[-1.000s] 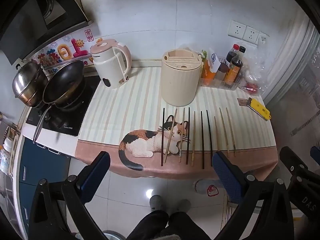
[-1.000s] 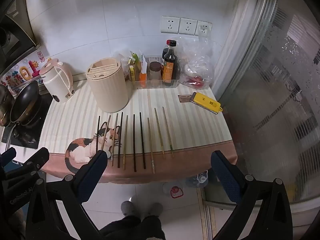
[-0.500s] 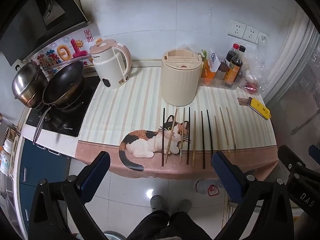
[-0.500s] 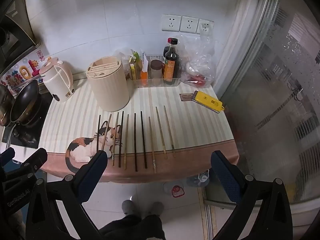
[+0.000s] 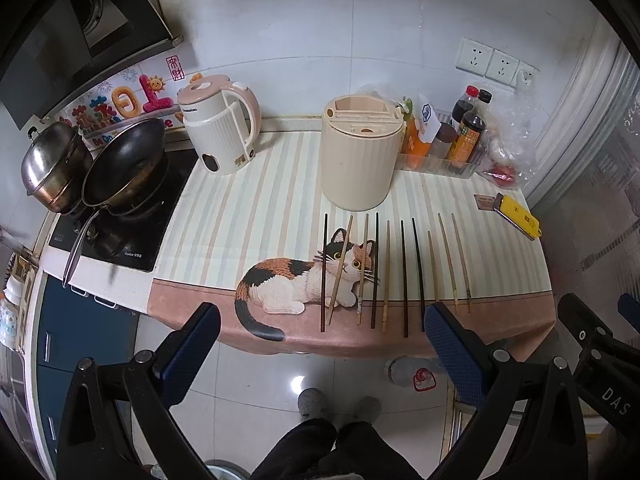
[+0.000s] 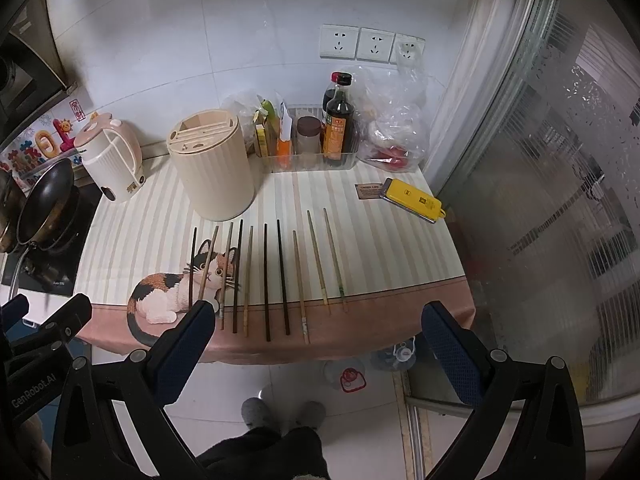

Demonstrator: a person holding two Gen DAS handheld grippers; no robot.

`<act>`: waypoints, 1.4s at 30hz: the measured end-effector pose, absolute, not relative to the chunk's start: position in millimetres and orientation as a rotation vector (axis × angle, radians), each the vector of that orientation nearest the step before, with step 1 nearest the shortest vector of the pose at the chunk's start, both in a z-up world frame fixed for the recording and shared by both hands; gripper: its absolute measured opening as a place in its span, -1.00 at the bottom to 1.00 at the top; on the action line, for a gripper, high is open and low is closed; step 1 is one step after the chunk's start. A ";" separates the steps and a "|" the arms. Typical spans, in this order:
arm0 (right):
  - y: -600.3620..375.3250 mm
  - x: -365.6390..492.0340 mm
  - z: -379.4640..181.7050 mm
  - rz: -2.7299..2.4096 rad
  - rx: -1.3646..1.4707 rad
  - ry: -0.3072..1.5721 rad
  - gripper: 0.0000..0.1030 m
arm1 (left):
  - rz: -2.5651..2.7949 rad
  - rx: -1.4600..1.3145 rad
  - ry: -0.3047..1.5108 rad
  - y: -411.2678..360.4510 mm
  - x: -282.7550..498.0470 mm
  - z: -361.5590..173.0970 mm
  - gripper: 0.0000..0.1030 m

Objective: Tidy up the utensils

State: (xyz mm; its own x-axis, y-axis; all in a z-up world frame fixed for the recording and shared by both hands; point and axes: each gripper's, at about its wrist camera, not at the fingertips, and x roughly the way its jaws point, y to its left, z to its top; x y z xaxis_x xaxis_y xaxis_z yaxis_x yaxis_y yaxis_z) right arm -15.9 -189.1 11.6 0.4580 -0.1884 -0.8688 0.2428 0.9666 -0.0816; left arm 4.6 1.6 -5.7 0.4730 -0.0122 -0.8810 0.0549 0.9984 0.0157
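Observation:
Several chopsticks (image 5: pixel 404 276), dark and light wood, lie side by side in a row on the cat-print tablecloth; they also show in the right wrist view (image 6: pixel 266 280). A cream cylindrical utensil holder (image 5: pixel 360 156) with slots in its top stands upright just behind them, and shows in the right wrist view (image 6: pixel 212 168). My left gripper (image 5: pixel 320 344) is open and empty, held above the floor in front of the table edge. My right gripper (image 6: pixel 316 340) is open and empty, likewise in front of the table edge.
A pink-and-white kettle (image 5: pixel 218 128) stands left of the holder. A wok (image 5: pixel 124 164) and a steel pot (image 5: pixel 50 164) sit on the cooktop at far left. A tray of sauce bottles (image 6: pixel 316 140), a plastic bag (image 6: pixel 392 128) and a yellow device (image 6: pixel 414 200) are at the back right. A glass door (image 6: pixel 560 200) stands right.
Both grippers have drifted slightly, so the table sits a little lower in the right wrist view. Nothing on the table has moved.

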 end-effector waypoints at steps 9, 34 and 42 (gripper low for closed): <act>-189.8 -14.5 13.1 -0.265 0.058 1.063 1.00 | -0.041 0.045 1.076 -2.4 7.3 -0.9 1.00; -191.8 -15.0 21.1 -0.261 0.042 1.039 1.00 | -0.044 0.047 1.060 -12.0 8.6 5.2 1.00; -191.8 -14.0 22.6 -0.261 0.043 1.039 1.00 | -0.045 0.045 1.055 -10.7 9.0 9.3 1.00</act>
